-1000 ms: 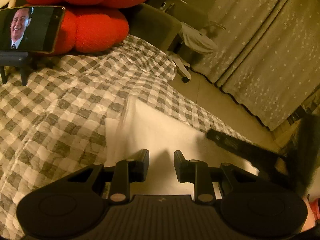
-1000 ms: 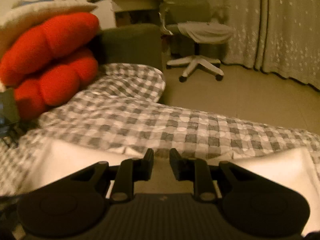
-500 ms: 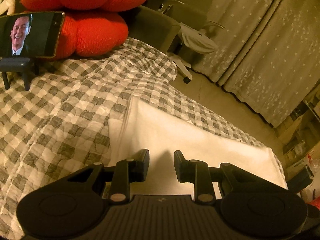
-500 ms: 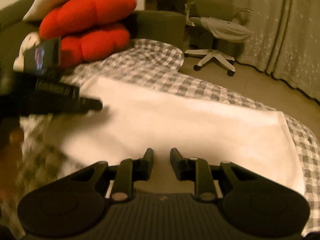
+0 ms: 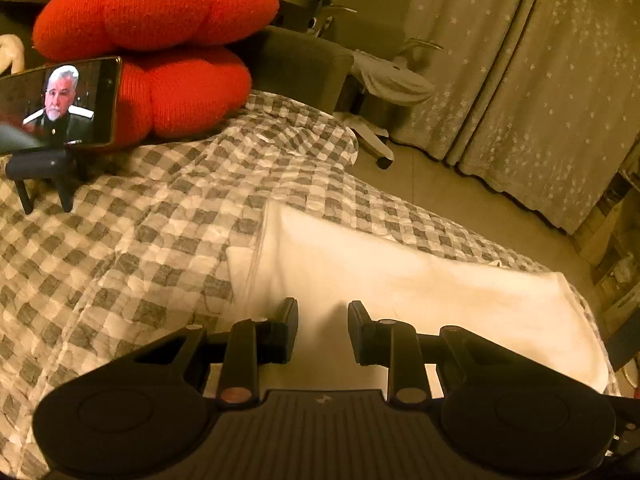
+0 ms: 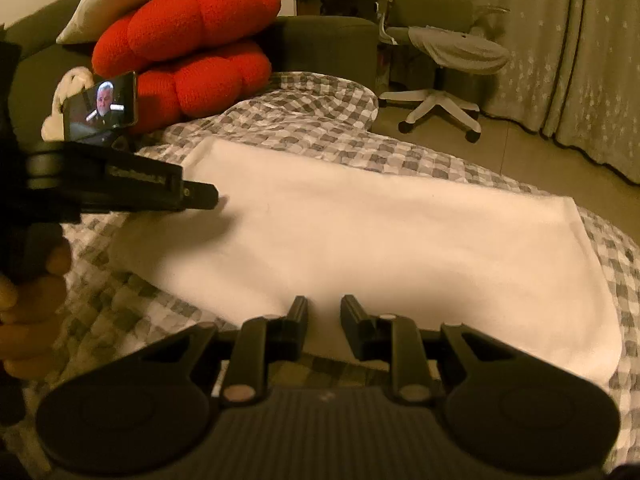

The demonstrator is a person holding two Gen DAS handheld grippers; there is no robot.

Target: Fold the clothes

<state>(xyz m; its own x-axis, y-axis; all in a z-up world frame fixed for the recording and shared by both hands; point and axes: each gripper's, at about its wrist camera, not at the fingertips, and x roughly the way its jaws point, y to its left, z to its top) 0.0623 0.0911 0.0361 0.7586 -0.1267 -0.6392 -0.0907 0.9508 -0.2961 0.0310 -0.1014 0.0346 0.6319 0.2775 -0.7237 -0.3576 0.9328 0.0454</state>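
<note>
The white garment (image 6: 392, 240) lay spread flat in a long rectangle on the checked bed cover (image 5: 120, 248). It appeared thin, soft and light, likely to sag and slide; the right-end corners or its long near edge offered the best hold. The left tool (image 5: 322, 326) and right tool (image 6: 324, 322) hovered narrowly parted, holding nothing. The quilted cover was wrinkled. Red cushions (image 5: 160, 52), a propped phone (image 5: 56, 104), an office chair (image 6: 448, 80) and curtains (image 5: 540, 80) surrounded it.

white cloth (image 6: 380, 236) flat on checkered bedspread (image 6: 312, 136), right gripper (image 6: 324, 312) parted
</note>
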